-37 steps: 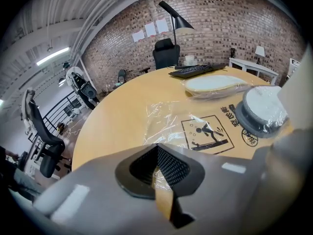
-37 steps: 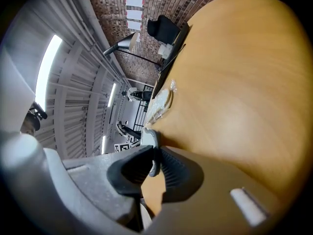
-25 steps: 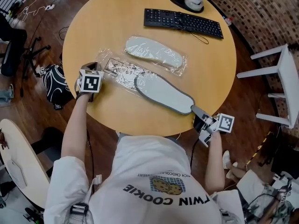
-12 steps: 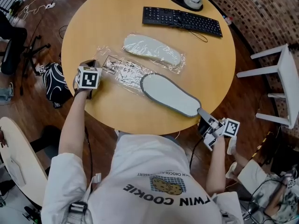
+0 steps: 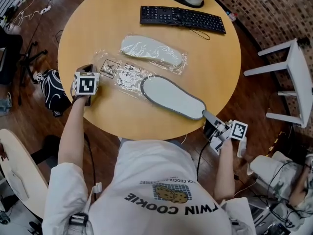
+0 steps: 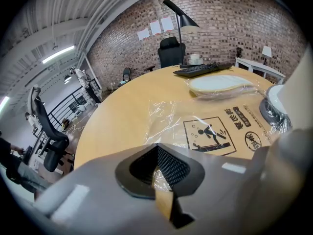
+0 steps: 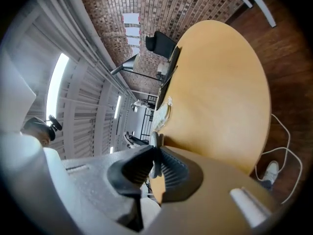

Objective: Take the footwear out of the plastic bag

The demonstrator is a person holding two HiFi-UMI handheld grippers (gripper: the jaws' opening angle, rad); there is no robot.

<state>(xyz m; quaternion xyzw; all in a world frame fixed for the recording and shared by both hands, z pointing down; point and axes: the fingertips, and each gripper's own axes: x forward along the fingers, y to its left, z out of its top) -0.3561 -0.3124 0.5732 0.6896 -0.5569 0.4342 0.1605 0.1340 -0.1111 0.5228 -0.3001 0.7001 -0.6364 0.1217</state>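
While the left gripper pinches the clear plastic bag, the right gripper clamps the tip of the flat, white, grey-rimmed footwear.

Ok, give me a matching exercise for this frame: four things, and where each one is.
Things:
1 grey-rimmed insole
2 wrapped insole
3 printed bag
4 keyboard

Places:
A at the table's far edge
B clamped in the left gripper
C clamped in the right gripper
D lying loose, in neither gripper

Pairs: 1-C, 2-D, 3-B, 4-A
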